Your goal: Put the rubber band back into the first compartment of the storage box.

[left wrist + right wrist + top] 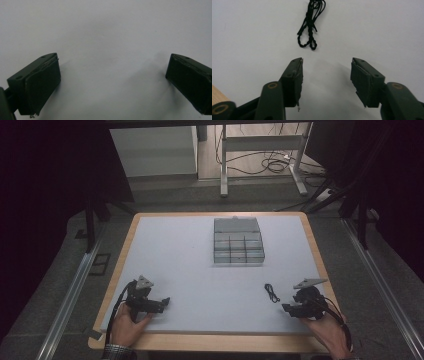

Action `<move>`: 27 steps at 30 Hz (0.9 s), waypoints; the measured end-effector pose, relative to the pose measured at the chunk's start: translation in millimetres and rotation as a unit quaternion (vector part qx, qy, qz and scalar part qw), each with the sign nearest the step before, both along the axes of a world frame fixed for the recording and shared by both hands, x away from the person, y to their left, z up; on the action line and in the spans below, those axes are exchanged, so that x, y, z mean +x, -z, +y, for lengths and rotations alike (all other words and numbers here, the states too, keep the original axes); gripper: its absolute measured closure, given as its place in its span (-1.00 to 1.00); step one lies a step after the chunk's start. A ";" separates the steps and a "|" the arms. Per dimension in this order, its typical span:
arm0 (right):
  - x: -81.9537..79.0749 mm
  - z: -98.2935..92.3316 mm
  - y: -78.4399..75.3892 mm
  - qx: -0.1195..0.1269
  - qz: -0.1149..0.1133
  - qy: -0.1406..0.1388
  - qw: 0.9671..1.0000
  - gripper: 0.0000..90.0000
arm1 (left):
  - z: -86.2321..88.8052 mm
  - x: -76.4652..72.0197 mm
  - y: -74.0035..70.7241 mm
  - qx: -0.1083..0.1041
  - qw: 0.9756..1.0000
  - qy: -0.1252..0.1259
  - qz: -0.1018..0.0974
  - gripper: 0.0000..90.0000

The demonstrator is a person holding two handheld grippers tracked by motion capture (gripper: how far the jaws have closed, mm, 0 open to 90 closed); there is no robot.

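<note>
A small coiled black cord (271, 292) lies on the pale mat at the front right; in the right gripper view the cord (310, 23) is a twisted bundle just beyond the jaws. My right gripper (286, 308) rests low on the mat right of the cord, apart from it; its jaws stand partly apart with nothing between them (326, 67). My left gripper (166, 301) sits at the front left, held by a hand, jaws wide open over bare mat (112, 67). A grey compartment box (238, 241) with its lid open stands at the mat's far middle.
The pale mat (200, 270) covers a wooden table whose edge (210, 340) runs along the front. Beyond the table stand a desk frame (262, 155) with cables on the floor, and dark curtains at both sides.
</note>
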State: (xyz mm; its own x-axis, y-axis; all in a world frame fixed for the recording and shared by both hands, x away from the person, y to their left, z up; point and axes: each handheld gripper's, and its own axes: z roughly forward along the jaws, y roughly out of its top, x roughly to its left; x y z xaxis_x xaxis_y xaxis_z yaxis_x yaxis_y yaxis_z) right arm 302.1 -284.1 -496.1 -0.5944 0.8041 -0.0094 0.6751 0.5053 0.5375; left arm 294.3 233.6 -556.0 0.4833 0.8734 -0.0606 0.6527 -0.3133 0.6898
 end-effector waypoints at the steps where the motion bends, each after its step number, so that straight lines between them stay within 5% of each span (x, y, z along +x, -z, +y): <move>1: 0.6 0.6 -0.7 0.001 0.002 -0.003 1.000 0.02 | 0.0 0.0 0.0 0.000 1.000 0.000 0.000 -1.00; 5: 4.0 2.9 -2.9 0.007 0.013 -0.011 1.000 0.03 | 0.0 0.0 0.0 0.000 1.000 0.000 0.000 -1.00; 27: 31.4 29.9 -18.2 -0.049 0.093 -0.062 0.993 0.41 | 0.1 0.0 0.0 0.000 1.000 0.000 0.000 -1.00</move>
State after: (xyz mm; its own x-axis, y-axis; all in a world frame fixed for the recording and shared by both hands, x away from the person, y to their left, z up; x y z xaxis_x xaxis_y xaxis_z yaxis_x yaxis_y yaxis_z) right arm 333.5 -254.2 -477.9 -0.6870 0.7258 0.0352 0.6876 0.6336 0.3544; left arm 294.2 233.6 -556.0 0.4834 0.8733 -0.0612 0.6530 -0.3131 0.6896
